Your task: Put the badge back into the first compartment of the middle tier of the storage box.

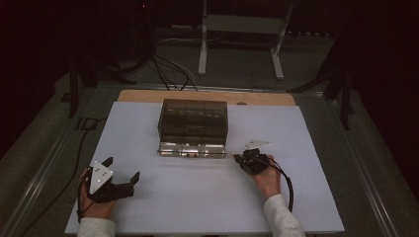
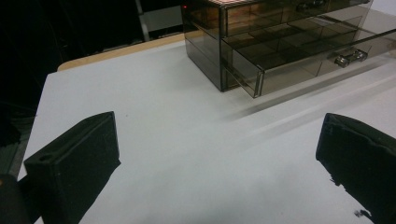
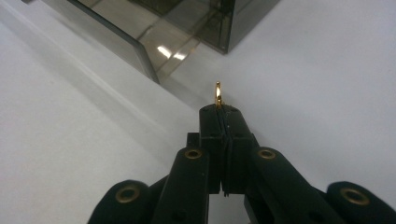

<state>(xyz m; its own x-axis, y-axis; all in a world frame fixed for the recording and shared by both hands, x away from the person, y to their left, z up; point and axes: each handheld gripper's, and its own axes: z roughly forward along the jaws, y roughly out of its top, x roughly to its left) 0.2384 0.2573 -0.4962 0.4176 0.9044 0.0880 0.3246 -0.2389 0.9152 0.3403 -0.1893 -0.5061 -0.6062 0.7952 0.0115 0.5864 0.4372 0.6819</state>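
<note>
- Right gripper (image 3: 218,108) jaws pressed together, pinching a small gold ring (image 3: 218,94) at the very tips; ring stands on edge, upper half poking out past the tips.
- Ring sits just off the near right corner of the smoked plastic drawer box (image 1: 192,121), above the white board (image 1: 207,197), not touching the box.
- Bottom drawer (image 1: 191,148) is pulled out toward the person; its clear front edge is just left of the right gripper tips in the high view.
- Right gripper view: drawer's corner edge (image 3: 140,51) runs diagonally ahead of the ring, with a strip of bare board between.
- Right hand (image 1: 267,178) rests on the board behind its gripper, cable looping back along the sleeve.
- Left gripper (image 1: 123,173) at the near left of the board, jaws spread wide, nothing between them.
- Left gripper view: bare white board between the jaws up to the box; well apart from it.
- Wide open board in front of the drawer between both hands; right board edge is well apart from the right gripper.
</note>
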